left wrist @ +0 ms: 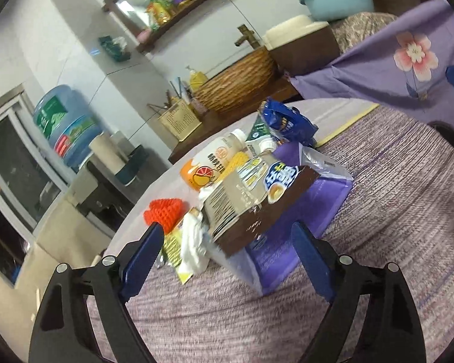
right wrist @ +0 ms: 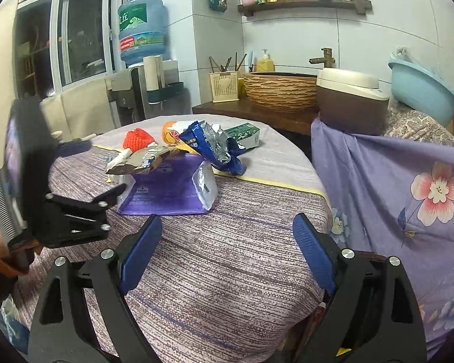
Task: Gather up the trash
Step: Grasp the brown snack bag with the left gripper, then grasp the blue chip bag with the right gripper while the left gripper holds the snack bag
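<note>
A pile of trash lies on the round table [right wrist: 227, 242]. It holds a purple bag [left wrist: 287, 236] [right wrist: 166, 190], a brown flattened carton [left wrist: 251, 205] [right wrist: 142, 158], a blue snack wrapper [left wrist: 287, 121] [right wrist: 215, 148], a yoghurt bottle [left wrist: 215, 160], a green-white carton [right wrist: 245, 134], a red foam net [left wrist: 163, 211] [right wrist: 137, 137] and crumpled white paper [left wrist: 193, 248]. My left gripper [left wrist: 227, 260] is open, its jaws on either side of the near end of the pile. It also shows in the right wrist view [right wrist: 103, 175]. My right gripper [right wrist: 227, 257] is open and empty, a little short of the purple bag.
A counter behind the table carries a woven basin [right wrist: 280, 90], a rice cooker [right wrist: 351, 103] and a utensil holder [right wrist: 224, 86]. A water dispenser [right wrist: 142, 30] stands at the back left. A purple flowered cloth [right wrist: 408, 196] hangs at the right.
</note>
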### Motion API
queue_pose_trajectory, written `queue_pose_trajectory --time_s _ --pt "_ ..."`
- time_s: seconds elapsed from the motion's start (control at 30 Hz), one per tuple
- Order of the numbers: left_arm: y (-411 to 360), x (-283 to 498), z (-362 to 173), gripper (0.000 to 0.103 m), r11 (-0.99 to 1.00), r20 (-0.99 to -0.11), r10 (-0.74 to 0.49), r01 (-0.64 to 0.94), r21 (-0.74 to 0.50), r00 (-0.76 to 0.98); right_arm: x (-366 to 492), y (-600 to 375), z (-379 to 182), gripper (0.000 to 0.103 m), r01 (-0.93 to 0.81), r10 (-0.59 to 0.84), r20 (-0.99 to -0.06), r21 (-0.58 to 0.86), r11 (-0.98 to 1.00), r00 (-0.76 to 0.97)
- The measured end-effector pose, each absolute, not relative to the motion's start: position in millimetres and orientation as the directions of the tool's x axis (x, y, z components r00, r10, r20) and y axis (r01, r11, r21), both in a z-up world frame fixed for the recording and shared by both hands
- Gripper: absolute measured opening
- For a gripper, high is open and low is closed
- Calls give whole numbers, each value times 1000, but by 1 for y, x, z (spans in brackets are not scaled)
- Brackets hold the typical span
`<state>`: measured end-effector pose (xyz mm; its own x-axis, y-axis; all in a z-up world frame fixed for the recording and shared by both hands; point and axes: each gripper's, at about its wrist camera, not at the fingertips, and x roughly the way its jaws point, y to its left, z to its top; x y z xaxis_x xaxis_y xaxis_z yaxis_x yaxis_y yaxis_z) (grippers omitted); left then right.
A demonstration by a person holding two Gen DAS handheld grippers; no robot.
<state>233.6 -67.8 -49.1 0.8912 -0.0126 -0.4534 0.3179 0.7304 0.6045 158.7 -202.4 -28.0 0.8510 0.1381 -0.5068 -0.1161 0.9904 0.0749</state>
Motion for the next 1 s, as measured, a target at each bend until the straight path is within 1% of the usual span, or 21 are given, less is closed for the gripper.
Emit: queue_pose_trajectory --time_s 0.03,0.07,0.1,0.13,0.17,0.2,0.23,0.33,0.43,0.63,0.87,0.93,1.0 --pt "-71 238 -52 76 724 -453 -10 319 612 891 161 -203 -28 87 -115 139 -509 78 990 849" --pt "-74 242 -54 73 719 -457 -8 323 615 890 163 -204 -28 87 -115 141 -511 81 990 848" --pt "-76 246 -56 66 716 -463 -7 328 616 887 165 -205 -29 87 -115 143 -515 86 990 845" --pt "-78 250 -58 56 717 -471 -4 331 613 882 168 -205 -30 87 -116 146 -518 89 989 843" --pt "-78 253 -58 49 722 -482 -4 336 605 876 170 -205 -30 87 -118 148 -521 90 989 840" --pt "-76 255 -56 34 732 -493 -8 341 590 870 172 -205 -31 87 -121 151 -524 91 989 838" --pt "-75 256 -54 24 744 -496 -11 338 576 868 175 -206 -32 87 -123 152 -527 90 988 836" --pt "-64 254 -43 12 795 -474 -17 300 528 880 181 -204 -33 87 -128 152 -527 81 988 836" --pt "-46 249 -25 7 852 -453 -39 267 451 891 188 -199 -35 87 -139 156 -528 73 988 835" --pt "-8 238 3 6 932 -442 -83 227 284 893 206 -185 -30 87 -175 177 -511 54 983 841" --pt "20 206 19 6 969 -424 -121 199 144 897 249 -161 -14 87 -236 206 -494 1 972 845" --pt "27 194 20 6 975 -419 -128 192 114 899 260 -156 -12 86 -241 201 -483 -22 970 852" --pt "31 186 17 6 978 -424 -130 186 92 896 276 -149 -13 79 -245 194 -497 -38 969 846"
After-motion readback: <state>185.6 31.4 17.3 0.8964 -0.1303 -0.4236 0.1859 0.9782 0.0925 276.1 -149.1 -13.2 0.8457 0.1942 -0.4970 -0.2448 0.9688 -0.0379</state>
